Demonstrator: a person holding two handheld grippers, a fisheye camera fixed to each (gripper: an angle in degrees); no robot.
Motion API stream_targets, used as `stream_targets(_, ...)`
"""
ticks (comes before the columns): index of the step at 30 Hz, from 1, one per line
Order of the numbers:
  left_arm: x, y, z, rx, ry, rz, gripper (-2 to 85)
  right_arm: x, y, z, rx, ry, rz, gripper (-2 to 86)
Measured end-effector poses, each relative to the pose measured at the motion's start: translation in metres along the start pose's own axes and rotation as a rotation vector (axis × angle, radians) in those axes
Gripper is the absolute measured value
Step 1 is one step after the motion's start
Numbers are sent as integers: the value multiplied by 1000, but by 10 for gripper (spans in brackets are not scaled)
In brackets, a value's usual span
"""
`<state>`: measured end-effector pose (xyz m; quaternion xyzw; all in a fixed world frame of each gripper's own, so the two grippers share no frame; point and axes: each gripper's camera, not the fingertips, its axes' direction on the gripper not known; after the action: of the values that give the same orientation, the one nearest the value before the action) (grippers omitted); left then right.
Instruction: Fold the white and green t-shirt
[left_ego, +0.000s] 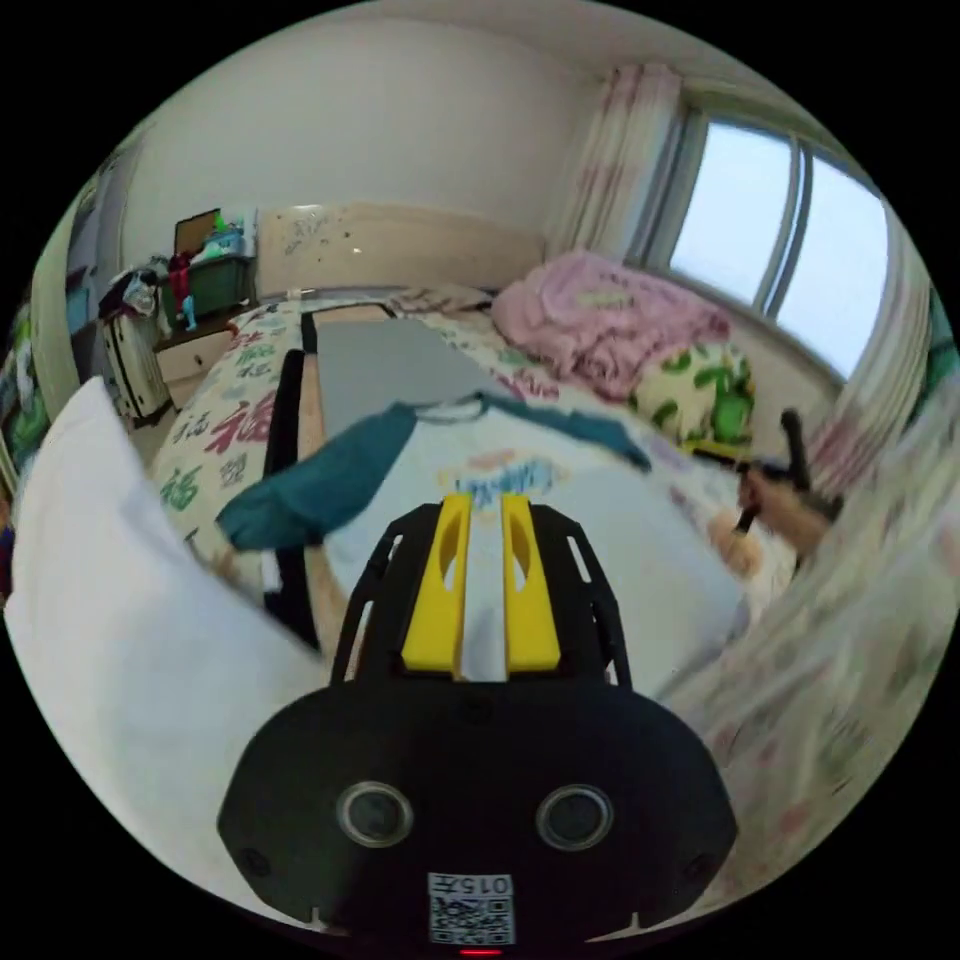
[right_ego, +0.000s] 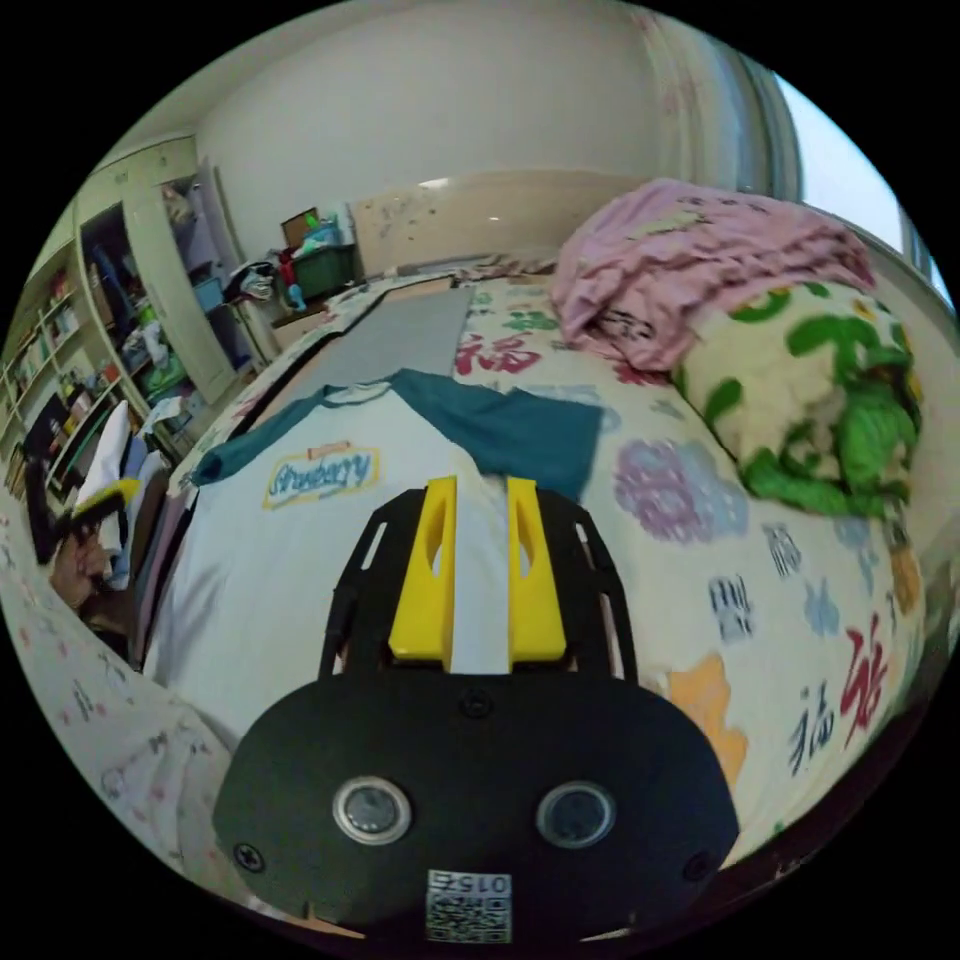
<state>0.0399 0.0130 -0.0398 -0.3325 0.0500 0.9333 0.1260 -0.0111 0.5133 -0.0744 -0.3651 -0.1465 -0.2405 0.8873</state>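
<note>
Left gripper (left_ego: 484, 510): yellow jaws stand slightly apart over white cloth; whether they pinch it cannot be told. Right gripper (right_ego: 480, 495): jaws likewise slightly parted above the shirt's body; grip unclear. The white and green t-shirt (right_ego: 290, 540) lies spread face up on the patterned bedsheet (right_ego: 800, 620), collar toward 12 o'clock, one teal sleeve at 1 o'clock of the right gripper. A pink blanket (right_ego: 690, 260) is heaped at 2 o'clock, well apart.

t-shirt (left_ego: 600, 520) hem hidden behind left claw (left_ego: 485, 505), person's hand (left_ego: 775, 510) motion-blurred, printed sleeve (left_ego: 850, 640) smeared
</note>
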Motion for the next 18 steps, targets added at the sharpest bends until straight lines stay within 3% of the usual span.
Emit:
stream_targets(3,27,89,-27,-186,-79,36,52,7,59,-28,-84,7,83,92)
stream_targets(5,21,141,-51,-279,-114,-100,66,6,86,-40,-121,11,123,104)
stream_targets(11,-22,203,-83,-312,-82,-367,92,-6,142,-46,-278,29,210,132)
stream_targets(13,-27,209,-89,-287,-67,-380,88,-14,158,-43,-383,79,217,143)
stream_targets(18,-23,212,-90,-360,-89,-331,70,-32,182,-60,-397,76,258,132)
